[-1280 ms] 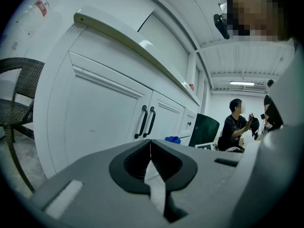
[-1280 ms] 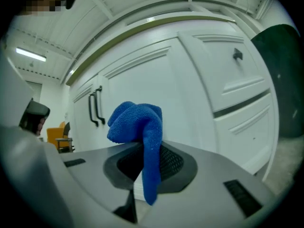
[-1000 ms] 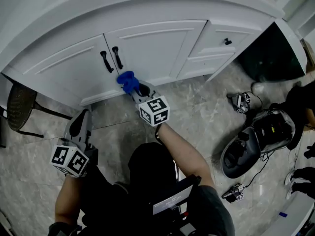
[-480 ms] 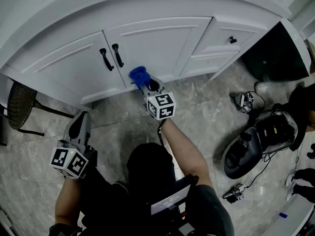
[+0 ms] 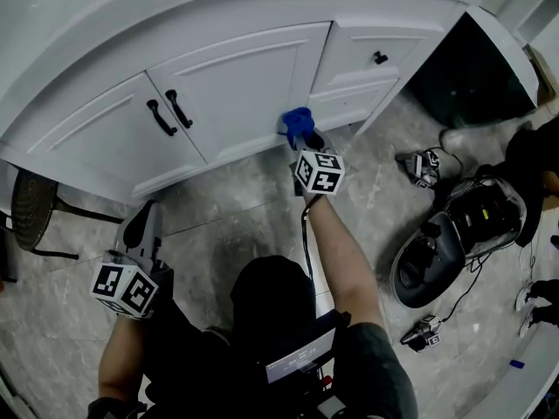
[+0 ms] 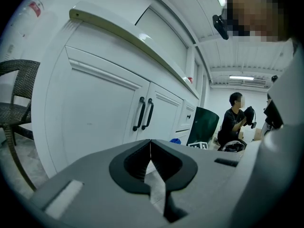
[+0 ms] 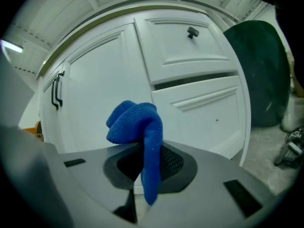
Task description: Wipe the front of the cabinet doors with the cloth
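A blue cloth (image 5: pixel 298 125) (image 7: pixel 137 129) is pinched in my right gripper (image 5: pixel 305 138) (image 7: pixel 142 151), which is shut on it. The cloth presses against the lower right corner of the right white cabinet door (image 5: pixel 244 81) (image 7: pixel 102 94), near the drawer stack (image 5: pixel 362 68) (image 7: pixel 190 70). Two black door handles (image 5: pixel 170 112) (image 7: pixel 57 90) (image 6: pixel 144 114) sit where the two doors meet. My left gripper (image 5: pixel 140 225) (image 6: pixel 150 148) hangs low over the floor, away from the left door (image 5: pixel 96 133) (image 6: pixel 95 118), its jaws closed on nothing.
A wicker chair (image 5: pixel 33 203) (image 6: pixel 14 103) stands at the left of the cabinet. A dark green panel (image 5: pixel 467 77) (image 7: pixel 263 70) stands right of the drawers. Gear and cables (image 5: pixel 454 234) lie on the marble floor at right, where a person (image 6: pixel 232 120) sits.
My right gripper has swept the blue cloth rightward along the bottom of the right door, from near the handles to the door's right edge. The left gripper has stayed put.
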Available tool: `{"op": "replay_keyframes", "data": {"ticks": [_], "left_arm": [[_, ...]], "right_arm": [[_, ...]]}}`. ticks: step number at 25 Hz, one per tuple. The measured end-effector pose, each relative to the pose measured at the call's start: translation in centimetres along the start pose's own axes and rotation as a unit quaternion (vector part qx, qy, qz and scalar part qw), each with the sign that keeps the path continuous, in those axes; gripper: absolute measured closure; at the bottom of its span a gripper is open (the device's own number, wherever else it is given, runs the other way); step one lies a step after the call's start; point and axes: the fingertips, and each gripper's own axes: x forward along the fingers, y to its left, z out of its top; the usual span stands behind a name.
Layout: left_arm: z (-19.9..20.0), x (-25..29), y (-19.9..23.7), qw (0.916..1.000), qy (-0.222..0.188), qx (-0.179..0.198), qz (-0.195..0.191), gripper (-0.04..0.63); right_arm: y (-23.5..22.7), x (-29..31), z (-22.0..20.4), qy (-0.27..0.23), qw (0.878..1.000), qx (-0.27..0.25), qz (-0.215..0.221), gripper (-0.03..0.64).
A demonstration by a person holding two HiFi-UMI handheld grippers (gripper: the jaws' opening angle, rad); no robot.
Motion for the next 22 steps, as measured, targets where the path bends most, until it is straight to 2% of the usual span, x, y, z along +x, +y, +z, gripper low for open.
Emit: {"op": "replay_keyframes", "data": {"ticks": [3,6,11,16,19,22], "left_arm": [[0.0,0.2,-0.4,1.0000,0.002,0.003,-0.003,0.592],[-0.1,0.0,-0.5,1.0000,0.004,-0.004,0.000,0.592],[-0.3,-0.4,0.4,0.9999,0.000,-0.012,0.008,0.592],[-0.5,-1.4,2.0,0.9996,-0.002,-0.014,0.025,0.592],[-1.0,-2.0,3.2,0.9990,0.002,-0.017,0.041,0.592],[-1.7,-2.9,4.4,0.9982,0.009,-0.017,0.057,0.592]], "right_arm": [[-1.5,-0.4,-0.1,-0.002,1.000,0.018,-0.016,0.565],[0.6,-1.0,-0.5,-0.003,1.000,0.017,0.006,0.565],[10.4,-1.5,-2.6,0.007,0.994,-0.010,0.108,0.565],[20.3,-1.3,-5.2,0.027,0.971,-0.056,0.231,0.565],[23.3,-0.3,-8.0,0.047,0.962,-0.067,0.260,0.565],[24.2,1.4,-10.4,0.061,0.962,-0.064,0.257,0.565]]}}
